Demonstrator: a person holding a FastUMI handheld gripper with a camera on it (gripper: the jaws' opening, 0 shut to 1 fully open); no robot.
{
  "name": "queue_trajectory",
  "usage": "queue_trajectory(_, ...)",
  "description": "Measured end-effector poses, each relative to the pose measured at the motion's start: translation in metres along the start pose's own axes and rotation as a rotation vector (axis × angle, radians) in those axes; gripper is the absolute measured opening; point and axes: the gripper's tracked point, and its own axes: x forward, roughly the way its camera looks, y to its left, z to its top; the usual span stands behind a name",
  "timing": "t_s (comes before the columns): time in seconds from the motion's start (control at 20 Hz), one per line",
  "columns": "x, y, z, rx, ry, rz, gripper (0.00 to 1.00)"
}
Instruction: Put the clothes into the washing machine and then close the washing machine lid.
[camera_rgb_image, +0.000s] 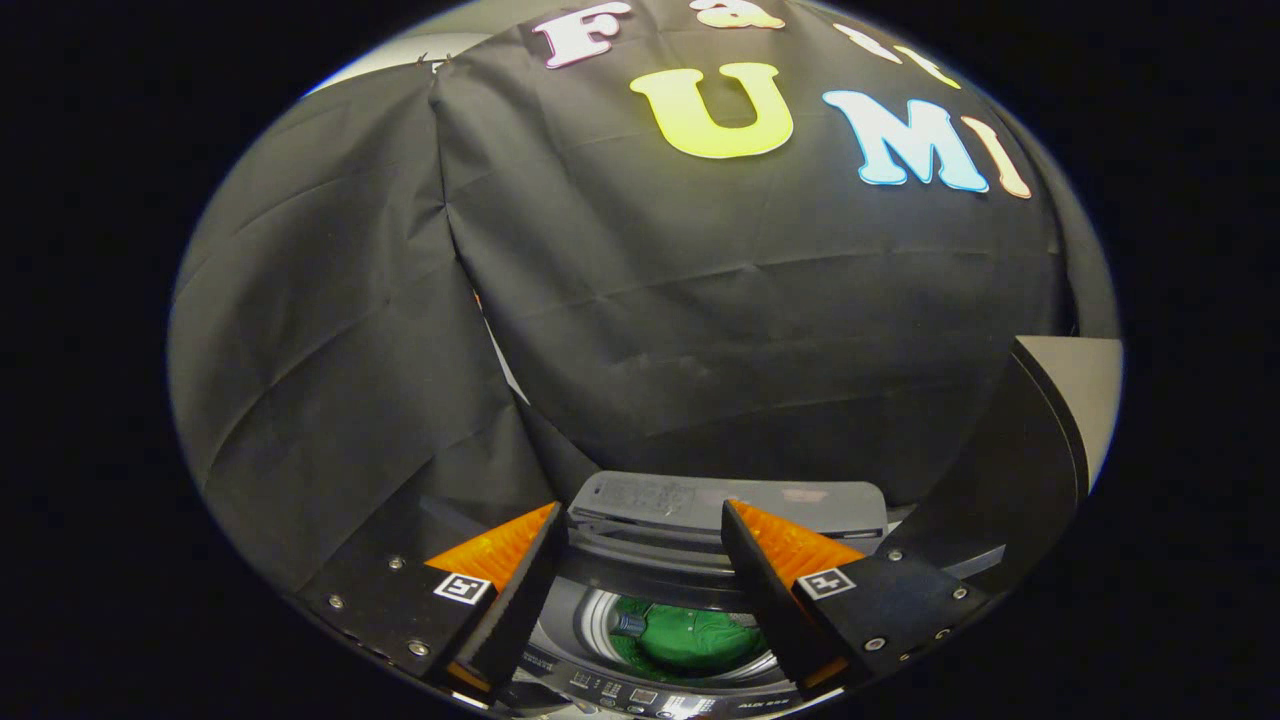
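Green cloth lay low in the washing machine (640, 690) drum, seen between the fingers of the gripper (640, 560), whose jaws stood wide and held nothing. That garment (695, 635) looked already loaded, its long axis running roughly left to right, though the bunching made this hard to judge. Beyond the fingers the lid (720, 505) stood folded up at the back, its long edge crosswise. To the right rose a dark panel (1010, 470). Closing well probably meant hooking the lid's front edge and drawing it down evenly.

Dim booth, lit from above; strong fisheye bending at the edges, glare on the washing machine (640, 700) panel
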Motion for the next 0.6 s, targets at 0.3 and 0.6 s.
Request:
queue_trajectory(0.3,0.0,-0.006,-0.005,-0.015,0.016,0.012,0.96)
queue_trajectory(0.6,-0.007,-0.012,-0.029,-0.056,0.019,-0.015,0.96)
